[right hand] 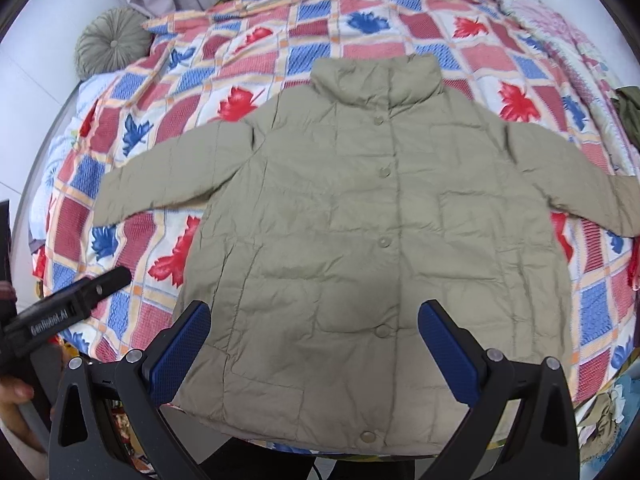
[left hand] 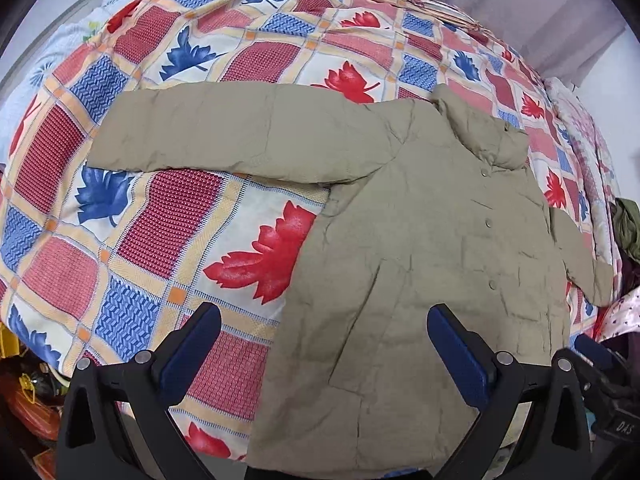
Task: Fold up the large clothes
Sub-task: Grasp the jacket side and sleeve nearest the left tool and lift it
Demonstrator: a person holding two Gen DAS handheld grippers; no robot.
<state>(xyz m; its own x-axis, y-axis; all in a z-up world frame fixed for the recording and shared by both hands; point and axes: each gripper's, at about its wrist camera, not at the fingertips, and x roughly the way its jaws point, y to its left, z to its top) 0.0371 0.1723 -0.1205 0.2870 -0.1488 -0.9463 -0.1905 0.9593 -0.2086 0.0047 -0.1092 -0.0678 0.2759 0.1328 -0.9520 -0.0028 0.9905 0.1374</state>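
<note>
Right hand-held gripper point(right hand: 314, 338) agape above jacket point(right hand: 360, 220) hem

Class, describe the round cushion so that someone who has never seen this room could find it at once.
Start at the bed with the quilt of red and blue leaf squares, where a khaki jacket lies spread flat. Look past the jacket's left sleeve to the far left corner by the curtain. The cushion is grey-green, round, pleated, with a centre button, unlike anything near it.
</note>
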